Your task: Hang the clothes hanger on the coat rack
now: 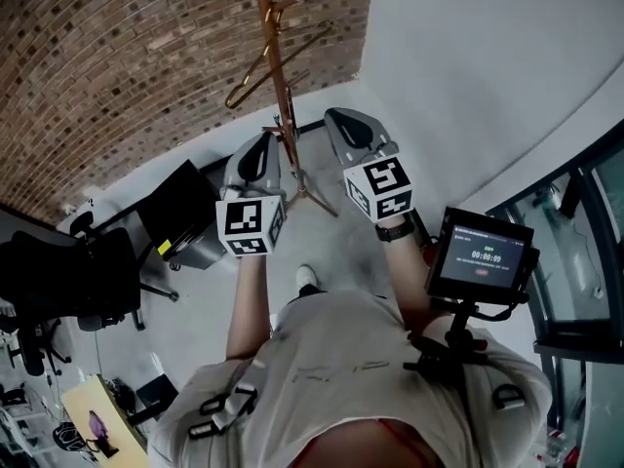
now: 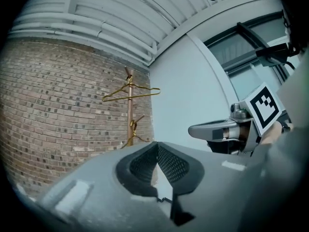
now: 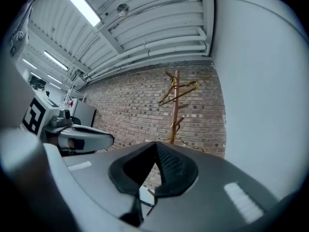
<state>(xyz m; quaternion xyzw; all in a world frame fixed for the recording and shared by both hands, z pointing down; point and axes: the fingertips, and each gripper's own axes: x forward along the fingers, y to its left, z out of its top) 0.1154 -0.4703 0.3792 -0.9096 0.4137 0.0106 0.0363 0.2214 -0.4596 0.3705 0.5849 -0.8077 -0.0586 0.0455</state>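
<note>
Left gripper [image 2: 157, 151]: grey two-jaw claw, clenched, nothing between the pads. Gold wire clothes hanger [image 2: 137, 96]: hung on an upper peg of the slim wooden coat rack [image 2: 130, 122], against the red-brown brick wall [image 2: 58, 105], well apart from both claws. Right gripper [image 3: 155, 149]: clenched, empty.

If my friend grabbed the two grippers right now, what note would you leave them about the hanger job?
Left gripper: shut, holding nothing.
Right gripper: shut, holding nothing.
Gold hanger: hooked near the top of the coat rack, which stands by the brick wall.
Done: the hanger looks hung.
Left: probably nothing; maybe just check that it sits steady.
</note>
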